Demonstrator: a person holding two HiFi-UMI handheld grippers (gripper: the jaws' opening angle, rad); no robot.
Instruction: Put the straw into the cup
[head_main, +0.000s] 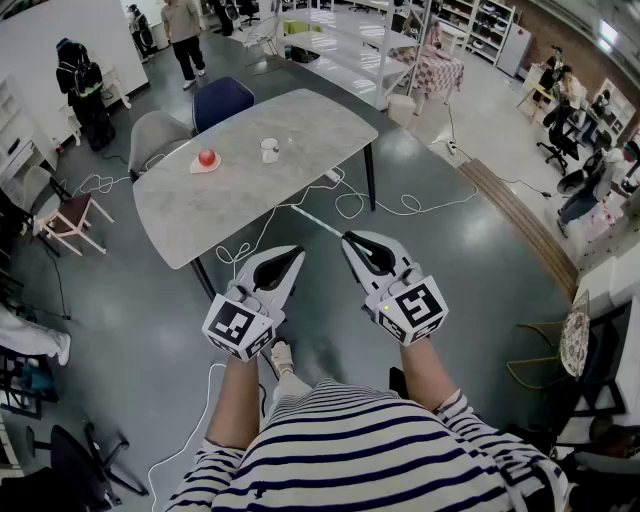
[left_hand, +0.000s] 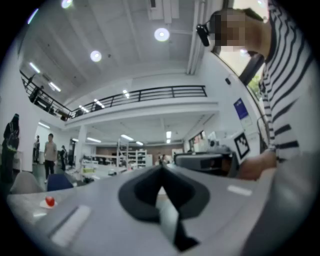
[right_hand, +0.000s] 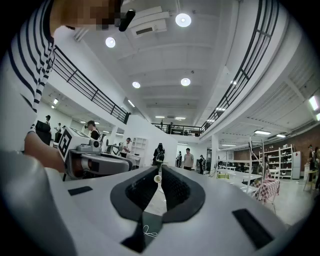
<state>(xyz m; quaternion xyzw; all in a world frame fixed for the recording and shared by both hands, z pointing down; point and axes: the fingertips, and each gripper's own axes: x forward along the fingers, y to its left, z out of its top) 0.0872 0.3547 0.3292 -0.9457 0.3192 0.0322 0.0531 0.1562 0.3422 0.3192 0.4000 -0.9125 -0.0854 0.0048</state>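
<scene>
Head view, task at its opening stage. The right gripper (head_main: 348, 238) is clamping one end of the straw (head_main: 318, 222), its jaws drawn narrow on it, and the straw is projecting forward and to the left of the jaw tips. In the right gripper view its round end is showing between the pads. The left gripper (head_main: 298, 250) is carrying nothing, its jaws pressed together. The cup (head_main: 270, 150) is standing upright on the table (head_main: 300, 125), well ahead of both grippers, with a red object (head_main: 206, 158) just to its left. The pickup is looking complete, while the approach and insertion are remaining. No brand or text is reading legibly. Only the square markers on the gripper cubes are showing clearly.
</scene>
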